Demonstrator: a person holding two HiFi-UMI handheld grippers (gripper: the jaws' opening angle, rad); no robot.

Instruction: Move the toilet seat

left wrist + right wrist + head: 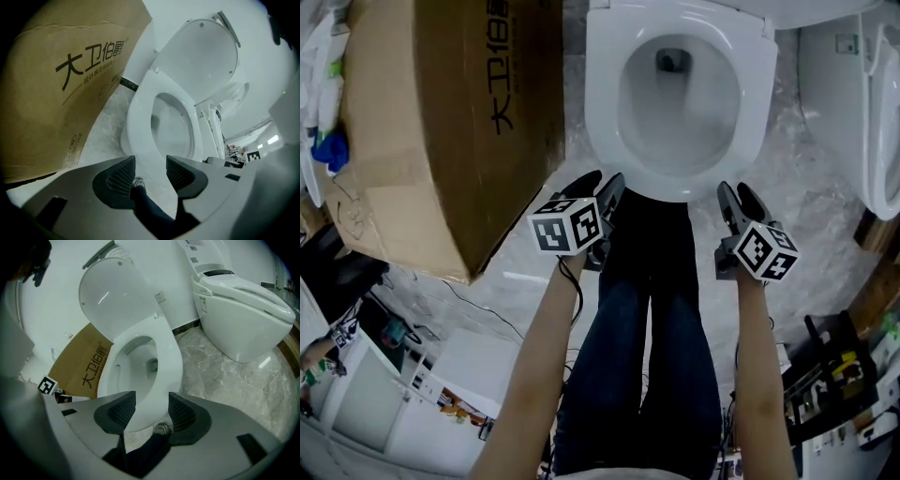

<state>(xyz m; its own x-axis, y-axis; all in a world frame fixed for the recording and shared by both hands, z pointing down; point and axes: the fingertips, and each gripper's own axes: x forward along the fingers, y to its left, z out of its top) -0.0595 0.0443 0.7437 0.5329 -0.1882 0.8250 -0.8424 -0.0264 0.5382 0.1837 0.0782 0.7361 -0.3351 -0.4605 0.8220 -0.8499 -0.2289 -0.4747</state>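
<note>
A white toilet stands before me with its seat [602, 103] down on the bowl and its lid [197, 61] raised upright. In the head view my left gripper [602, 192] hovers just short of the seat's front left edge, and my right gripper [733, 199] just short of its front right edge. In the left gripper view the jaws [150, 171] stand open and bare, with the seat [140, 108] beyond them. The right gripper [152, 411] is open too; the seat's front rim [168, 362] shows in line with its gap, and the pads are not pressing on it.
A big brown cardboard box [441, 122] stands close on the toilet's left. A second white toilet [239, 315] stands to the right on the marble floor [220, 362]. The person's legs in dark jeans [656, 328] stand between the grippers. Cluttered shelves [394, 394] sit at the lower left.
</note>
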